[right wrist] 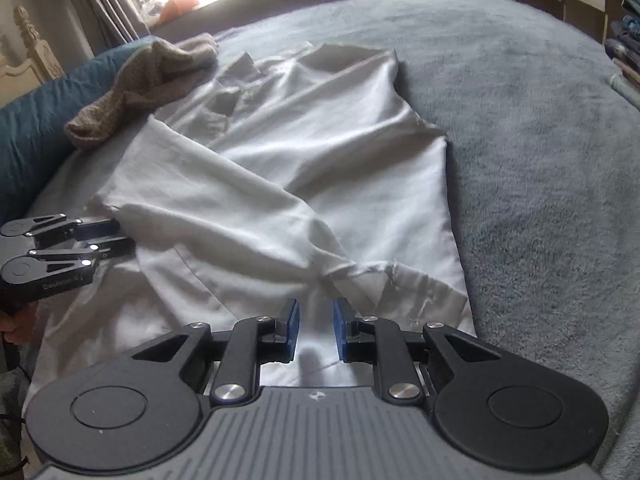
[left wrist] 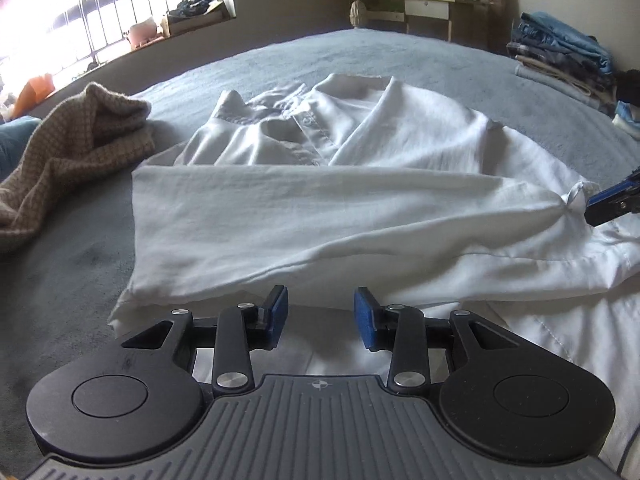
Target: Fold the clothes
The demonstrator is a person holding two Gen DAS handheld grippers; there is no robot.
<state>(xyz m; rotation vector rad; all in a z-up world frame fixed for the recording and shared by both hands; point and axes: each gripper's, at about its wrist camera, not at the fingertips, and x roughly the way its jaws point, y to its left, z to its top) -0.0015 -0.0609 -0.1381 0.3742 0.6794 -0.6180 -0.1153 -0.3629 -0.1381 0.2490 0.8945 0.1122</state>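
White long-sleeved button-front shirt (left wrist: 400, 128) is under both claws, spread flat on the bed with the collar at the far end.

Left claw (left wrist: 320, 316): blue pads wide apart, nothing between them. It hovers low over the near part of the shirt body, just beside the folded edge where the sleeve starts. Can't tell whether the pad tips touch cloth.

Right claw (right wrist: 316, 332): pads also apart, with a narrower gap and only flat shirt cloth showing through it. The buttoned cuff (right wrist: 360, 276) lies just ahead of the fingertips. In the left wrist view the cloth there bunches to a point right at the claw tip, so a tip may be touching the cuff. The right wrist view shows nothing clamped.

The white sleeve (right wrist: 224, 208) runs diagonally across the shirt body from the left side to the right edge. That placement looks deliberate, bringing the arm in over the torso so the shirt narrows to a rectangle. The claws sit at either end of the sleeve, which suits laying or smoothing it. The far side of the shirt already looks turned inward.

Judgement: mid-fold, since the body is at full length and not doubled over.

Around it: grey-blue fleecy bed blanket (right wrist: 540, 160), a crumpled tan knitted garment (left wrist: 80, 136) near the shirt's left shoulder, and a stack of folded denim and plaid clothes (left wrist: 560, 52) well apart at the far right.
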